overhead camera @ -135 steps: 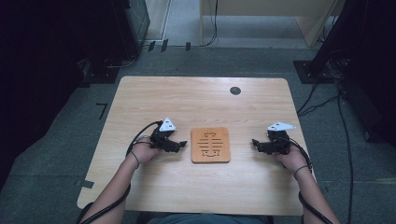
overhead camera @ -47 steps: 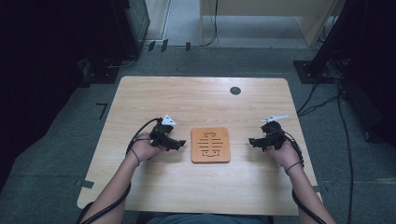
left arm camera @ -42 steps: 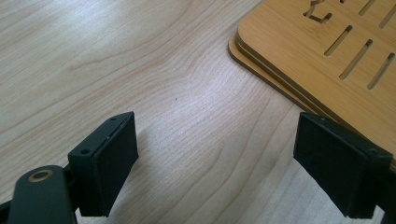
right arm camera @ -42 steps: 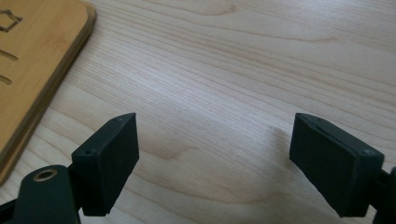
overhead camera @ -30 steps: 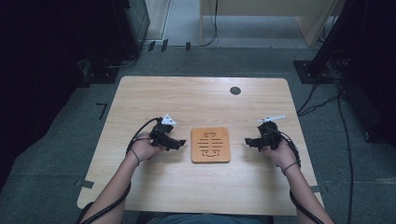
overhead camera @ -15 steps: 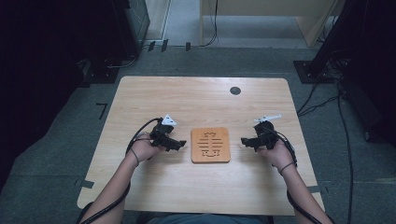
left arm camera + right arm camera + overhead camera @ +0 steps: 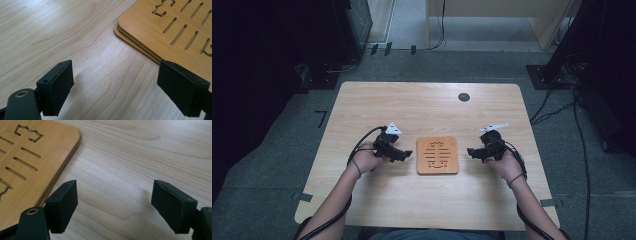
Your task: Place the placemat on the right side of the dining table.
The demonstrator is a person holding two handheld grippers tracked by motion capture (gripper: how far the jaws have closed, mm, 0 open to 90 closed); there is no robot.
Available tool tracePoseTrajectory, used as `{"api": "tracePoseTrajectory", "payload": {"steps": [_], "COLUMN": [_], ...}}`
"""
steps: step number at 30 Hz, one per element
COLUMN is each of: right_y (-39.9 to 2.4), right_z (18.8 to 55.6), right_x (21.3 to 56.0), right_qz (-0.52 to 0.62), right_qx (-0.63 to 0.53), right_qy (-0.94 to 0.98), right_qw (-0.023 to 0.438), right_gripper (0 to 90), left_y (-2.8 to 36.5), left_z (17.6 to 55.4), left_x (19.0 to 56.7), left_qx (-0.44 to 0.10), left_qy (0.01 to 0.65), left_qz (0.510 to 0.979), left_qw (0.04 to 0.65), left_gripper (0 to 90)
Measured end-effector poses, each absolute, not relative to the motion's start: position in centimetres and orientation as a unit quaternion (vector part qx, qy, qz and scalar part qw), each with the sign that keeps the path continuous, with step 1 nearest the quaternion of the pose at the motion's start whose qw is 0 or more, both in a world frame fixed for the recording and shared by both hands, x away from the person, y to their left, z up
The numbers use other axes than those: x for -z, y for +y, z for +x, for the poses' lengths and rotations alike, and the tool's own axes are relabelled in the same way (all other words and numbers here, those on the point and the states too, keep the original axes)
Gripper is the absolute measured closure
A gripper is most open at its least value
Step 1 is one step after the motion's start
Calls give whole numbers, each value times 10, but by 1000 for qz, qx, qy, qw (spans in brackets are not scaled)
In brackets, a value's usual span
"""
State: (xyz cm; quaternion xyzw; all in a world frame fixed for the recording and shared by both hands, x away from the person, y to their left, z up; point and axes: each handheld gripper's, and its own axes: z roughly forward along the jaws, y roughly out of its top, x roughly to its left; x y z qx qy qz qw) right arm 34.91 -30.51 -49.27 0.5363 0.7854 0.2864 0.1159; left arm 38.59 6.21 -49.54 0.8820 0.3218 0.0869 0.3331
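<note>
The wooden board [image 7: 437, 155] lay flat, nearly square, its slots running left to right. The left gripper [image 7: 406, 154] and right gripper [image 7: 471, 151] were wide open, holding nothing.

Trivet [image 7: 437, 155] lies on table [image 7: 422, 105], between tongs.

Pale wooden table [image 7: 422, 105] with a dark round hole [image 7: 464, 97], grey floor [image 7: 302, 135], black cables [image 7: 557, 102] beyond.

Overhead view, two close gripper views
</note>
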Motion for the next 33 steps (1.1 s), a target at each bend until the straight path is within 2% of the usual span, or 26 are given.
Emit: {"api": "tracePoseTrajectory", "payload": {"steps": [33], "right_y": [-283], "right_z": [355], "right_x": [499], "right_qz": [522], "right_qx": [-283], "right_qy": [795], "right_qw": [124], "right_gripper": [208], "left_y": [60], "left_z": [381], "left_x": [496], "left_qx": [-90], "left_qy": [318], "left_qz": [882], "left_qw": [335], "left_gripper": [131]}}
